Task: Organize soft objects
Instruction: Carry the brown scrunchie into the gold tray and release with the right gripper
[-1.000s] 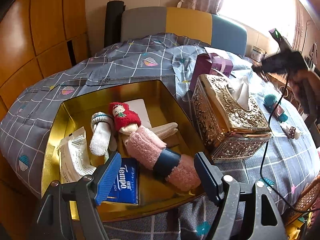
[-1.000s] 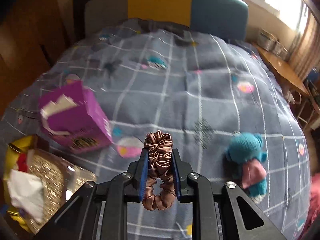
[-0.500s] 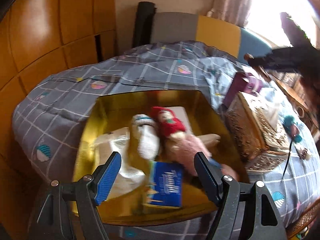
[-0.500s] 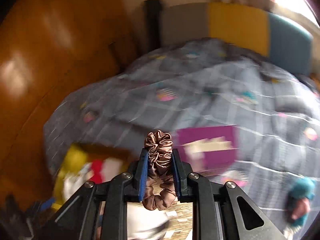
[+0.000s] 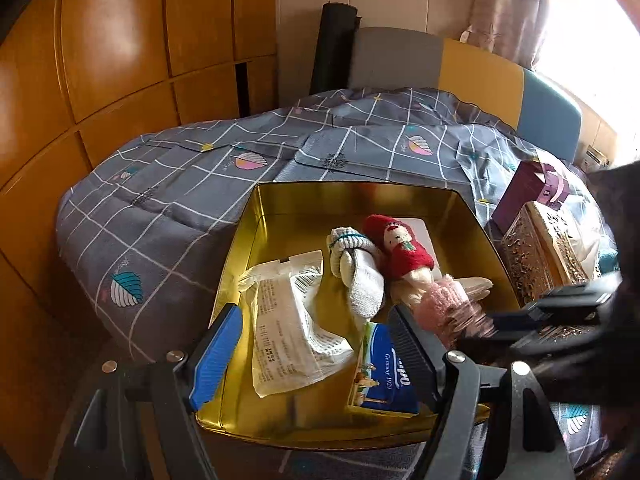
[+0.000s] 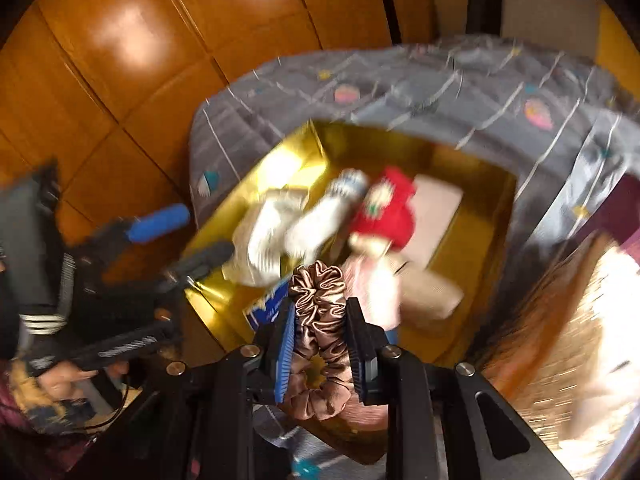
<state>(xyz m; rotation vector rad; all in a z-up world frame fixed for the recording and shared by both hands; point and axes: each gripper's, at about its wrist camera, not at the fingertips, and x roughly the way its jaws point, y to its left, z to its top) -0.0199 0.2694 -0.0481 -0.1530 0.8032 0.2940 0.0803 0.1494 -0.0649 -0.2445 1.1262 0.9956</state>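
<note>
A gold tin box [image 5: 352, 204] sits on the grey checked bedspread. In it lie a red-clad doll [image 5: 404, 252], a white sock [image 5: 360, 276], a pink sock [image 5: 444, 312], a white plastic packet [image 5: 288, 320] and a blue tissue pack [image 5: 384, 376]. My left gripper [image 5: 316, 348] is open and empty, just above the box's near edge. My right gripper [image 6: 322, 336] is shut on a brown satin scrunchie [image 6: 320, 300] and hovers over the box's near side [image 6: 476, 184]; it shows at the right of the left wrist view [image 5: 560, 312].
An ornate gold tissue box [image 5: 548, 248] stands right of the tin, with a purple box [image 5: 532, 192] behind it. Orange wooden cupboard doors [image 5: 120, 60] line the left. A grey, yellow and blue headboard [image 5: 460, 68] stands at the back.
My right gripper has swung left from the open bedspread to above the gold box, still holding the scrunchie. My left gripper has shifted left along the box's near edge and stayed open.
</note>
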